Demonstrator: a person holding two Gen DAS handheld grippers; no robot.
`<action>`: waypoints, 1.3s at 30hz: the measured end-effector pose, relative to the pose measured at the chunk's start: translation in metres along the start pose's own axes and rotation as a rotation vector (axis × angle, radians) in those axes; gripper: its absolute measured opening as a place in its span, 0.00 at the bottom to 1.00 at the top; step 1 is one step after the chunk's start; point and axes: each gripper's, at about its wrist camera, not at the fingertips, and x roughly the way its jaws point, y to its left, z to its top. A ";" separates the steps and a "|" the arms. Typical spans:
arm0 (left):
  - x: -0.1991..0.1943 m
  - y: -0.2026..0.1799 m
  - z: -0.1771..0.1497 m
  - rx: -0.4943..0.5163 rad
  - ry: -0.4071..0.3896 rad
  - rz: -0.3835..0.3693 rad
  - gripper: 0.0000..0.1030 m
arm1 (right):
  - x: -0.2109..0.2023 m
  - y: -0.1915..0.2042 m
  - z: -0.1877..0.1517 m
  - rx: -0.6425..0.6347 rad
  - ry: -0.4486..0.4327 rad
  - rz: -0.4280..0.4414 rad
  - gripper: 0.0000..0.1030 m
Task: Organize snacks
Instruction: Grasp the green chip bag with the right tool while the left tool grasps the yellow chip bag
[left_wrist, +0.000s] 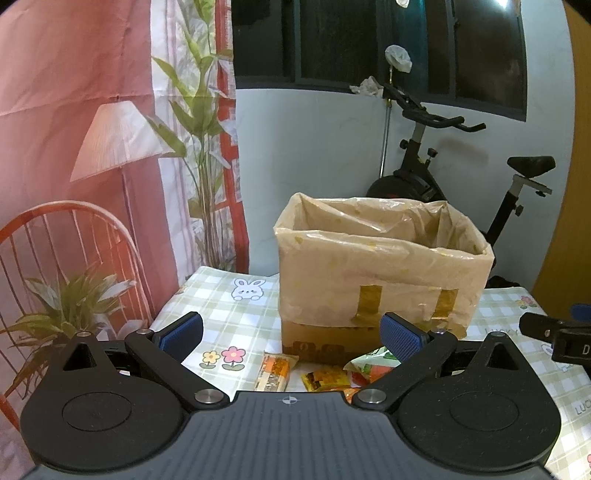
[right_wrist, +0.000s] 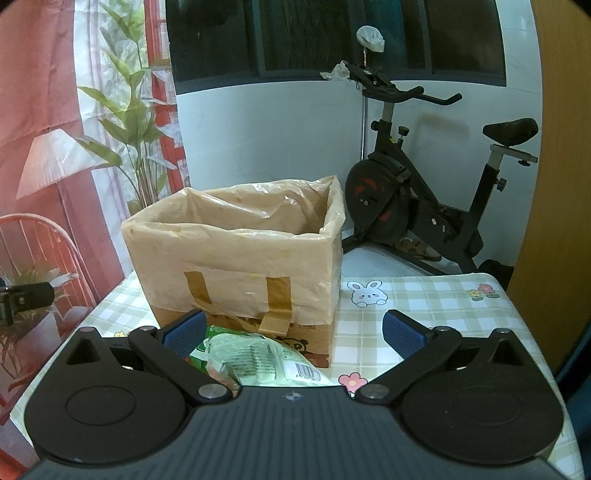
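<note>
Checked cloth with bunny and flower prints covered the desk (left_wrist: 229, 317), with a printed curtain at the left and an exercise bike (right_wrist: 424, 206) behind against the pale wall. Cardboard box (left_wrist: 376, 280) stood upright mid-desk, open top, lined with crinkly beige plastic folded over the rim and fixed with two brown tape strips on the near face. My left gripper (left_wrist: 291, 334) was wide open, holding nothing, blue ribbed pads well apart, hovering over the near desk edge facing the box. My right gripper (right_wrist: 293, 334) was wide open too, nothing clamped.

Snacks lay flat just in front of the box. Left wrist view showed an orange bar wrapper (left_wrist: 275, 371), long axis running roughly away from me toward the box, a small yellow-gold packet (left_wrist: 325, 380) beside it, and a green-and-white bag (left_wrist: 373, 365) with red print, partly hidden behind my right finger. Right wrist view showed only the green-and-white bag (right_wrist: 258, 363): crumpled glossy film, barcode side up, long axis slanting from upper left to lower right, near my left pad; I could not tell if they touched. The bar and yellow packet were out of that view. Box interior contents not visible in either view.
</note>
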 end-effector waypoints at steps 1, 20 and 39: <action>0.000 0.000 -0.001 -0.001 0.002 0.000 1.00 | 0.000 0.000 -0.001 0.004 -0.004 0.004 1.00; 0.018 0.034 -0.055 -0.017 0.067 0.028 1.00 | 0.021 0.014 -0.057 -0.027 0.015 0.032 1.00; 0.063 0.025 -0.130 -0.187 0.267 -0.032 0.99 | 0.030 0.006 -0.105 -0.090 0.050 0.021 1.00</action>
